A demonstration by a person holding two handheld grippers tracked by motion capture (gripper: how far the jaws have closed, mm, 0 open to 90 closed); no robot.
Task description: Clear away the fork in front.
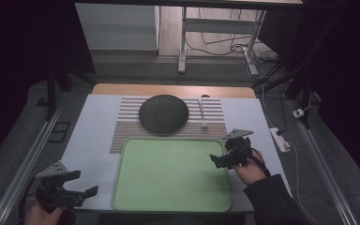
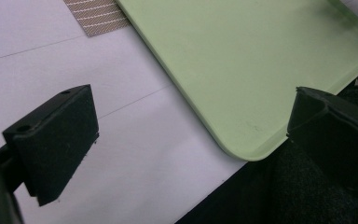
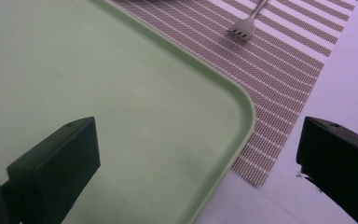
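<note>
An empty green tray (image 1: 168,173) lies at the near middle of the white table top. Behind it, a dark round plate (image 1: 164,112) and a fork (image 1: 202,112) rest on a striped placemat (image 1: 122,131). My left gripper (image 1: 85,183) hovers open just off the tray's near left corner (image 2: 242,93), with nothing between its jaws. My right gripper (image 1: 218,161) is open over the tray's far right corner (image 3: 249,116), also holding nothing. In the right gripper view, the fork's tines (image 3: 243,29) lie on the placemat (image 3: 279,84) beyond the tray.
The table's near edge (image 2: 205,196) runs just below my left gripper. A white power strip (image 1: 279,139) lies off the table's right side. Desk legs (image 1: 183,42) and cables stand on the floor beyond the table's far edge.
</note>
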